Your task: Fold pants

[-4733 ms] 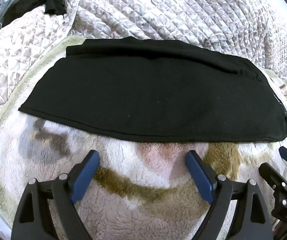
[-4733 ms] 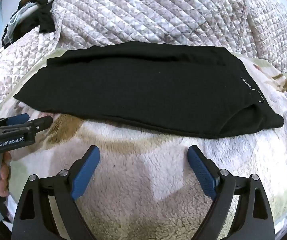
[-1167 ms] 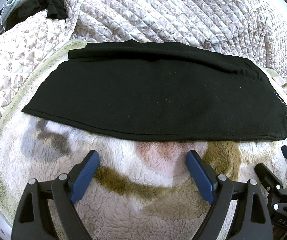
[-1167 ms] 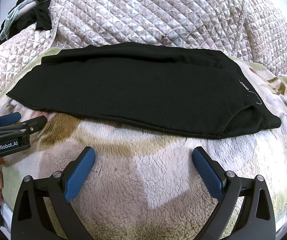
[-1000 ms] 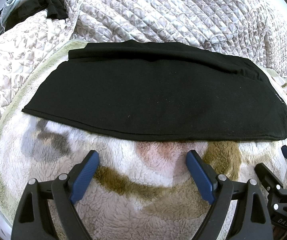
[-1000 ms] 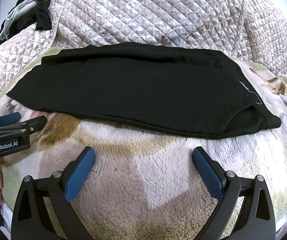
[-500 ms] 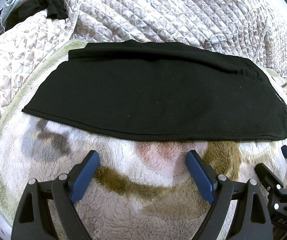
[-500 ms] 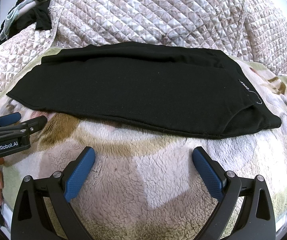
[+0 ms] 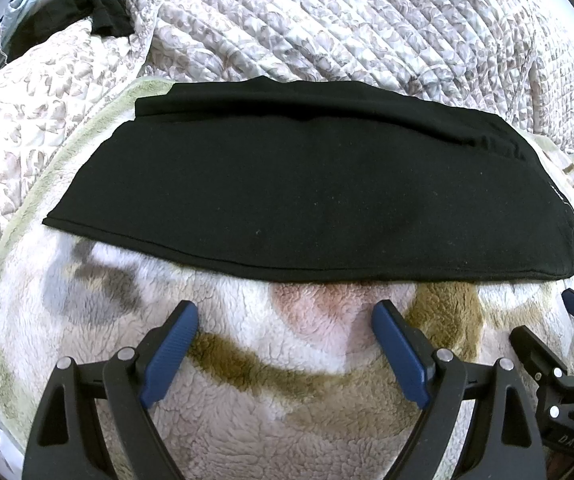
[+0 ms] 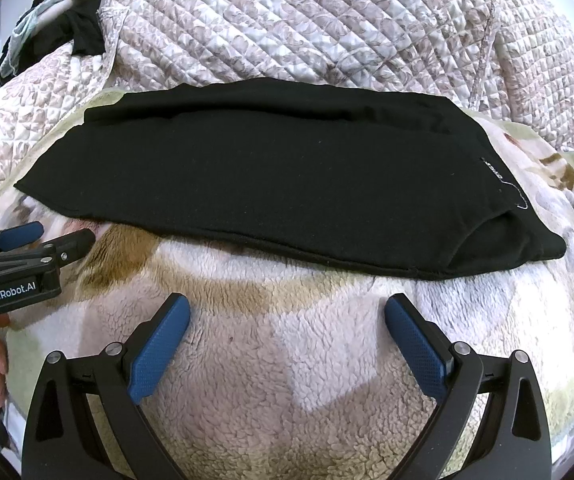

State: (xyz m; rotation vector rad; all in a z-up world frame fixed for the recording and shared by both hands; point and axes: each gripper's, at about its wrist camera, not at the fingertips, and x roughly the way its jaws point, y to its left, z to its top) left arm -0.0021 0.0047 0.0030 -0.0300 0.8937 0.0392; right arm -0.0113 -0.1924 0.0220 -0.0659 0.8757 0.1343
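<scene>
Both claws, left claw [image 9: 285, 314] and right claw [image 10: 287, 308], gape released, empty, just short of the folded pants [image 10: 271, 176] ahead on the blanket [image 10: 287, 380].

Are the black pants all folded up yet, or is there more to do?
Partly. The black pants already lie flat on the fuzzy blanket as one long strip, the legs apparently stacked. Nothing is in hand: the left gripper and right gripper are both open, short of the cloth. Folding the strip shorter probably remains.
</scene>
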